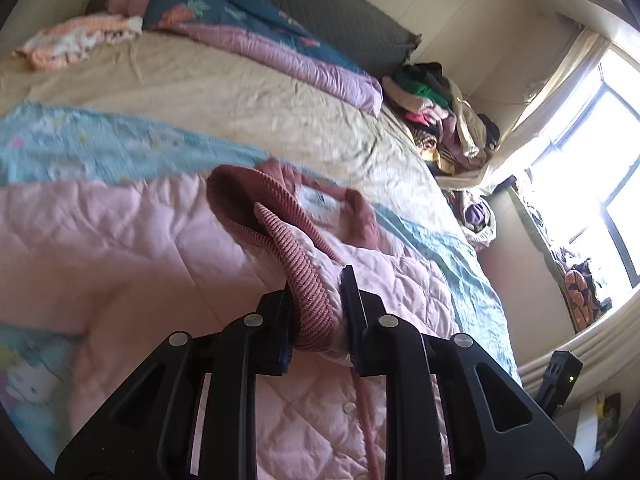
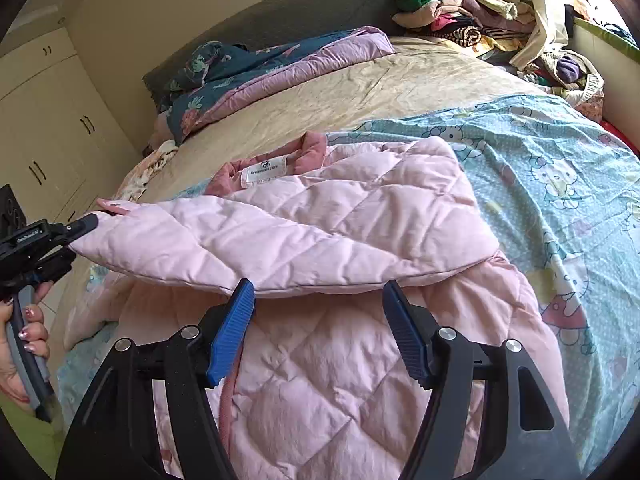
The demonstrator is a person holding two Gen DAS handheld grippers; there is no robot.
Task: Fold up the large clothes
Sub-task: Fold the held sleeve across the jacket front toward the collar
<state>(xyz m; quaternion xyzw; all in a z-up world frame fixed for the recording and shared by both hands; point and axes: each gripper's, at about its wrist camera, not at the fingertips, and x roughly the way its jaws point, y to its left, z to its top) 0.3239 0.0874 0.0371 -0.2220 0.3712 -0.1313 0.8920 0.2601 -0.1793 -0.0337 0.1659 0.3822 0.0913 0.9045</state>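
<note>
A pink quilted jacket (image 2: pixel 360 220) lies on the bed with its dusty-rose collar (image 2: pixel 308 152) and white label toward the headboard. One sleeve (image 2: pixel 240 240) stretches across the jacket's body to the left. My left gripper (image 1: pixel 318 316) is shut on that sleeve's ribbed rose cuff (image 1: pixel 304 280). In the right wrist view the left gripper (image 2: pixel 76 240) appears at the left edge, clamped on the sleeve end, with a person's hand (image 2: pixel 20 340) on its handle. My right gripper (image 2: pixel 318 320) is open above the jacket's lower body, just short of the sleeve's edge, with nothing between its blue pads (image 2: pixel 232 332).
Under the jacket lies a light-blue cartoon-print sheet (image 2: pixel 540 168) over a beige bedsheet (image 2: pixel 360 88). A folded floral and mauve quilt (image 2: pixel 280 64) lies by the grey headboard. A pile of clothes (image 2: pixel 460 12) fills the far corner near the window (image 1: pixel 592 160). A wardrobe (image 2: pixel 48 120) stands left.
</note>
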